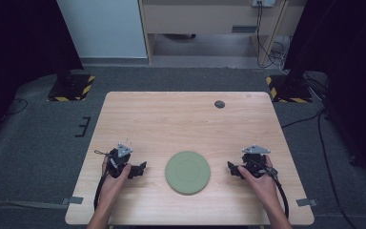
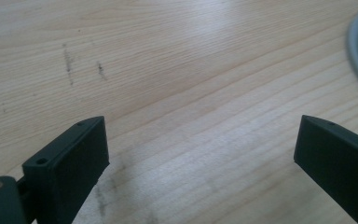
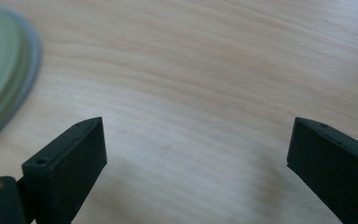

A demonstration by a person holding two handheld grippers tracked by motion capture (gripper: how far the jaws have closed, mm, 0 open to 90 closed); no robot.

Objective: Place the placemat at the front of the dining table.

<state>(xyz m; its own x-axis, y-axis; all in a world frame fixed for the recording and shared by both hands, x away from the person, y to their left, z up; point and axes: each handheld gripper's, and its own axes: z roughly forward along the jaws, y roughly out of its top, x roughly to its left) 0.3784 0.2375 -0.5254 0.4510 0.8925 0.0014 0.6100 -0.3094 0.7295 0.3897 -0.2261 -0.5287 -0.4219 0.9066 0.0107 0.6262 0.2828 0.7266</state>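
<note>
A green plate (image 1: 188, 172) lies low in the frame's centre on the tabletop (image 1: 181, 119), between the left claw (image 1: 139, 169) and right claw (image 1: 232, 170), both spread wide and empty.

A round, flat, pale green plate (image 1: 188, 172) with a low raised rim lay right side up on the light wooden table (image 1: 181, 119), near its front edge and about midway across. It was empty, its face showing faint concentric rings, and it sat flat on the wood.
</note>
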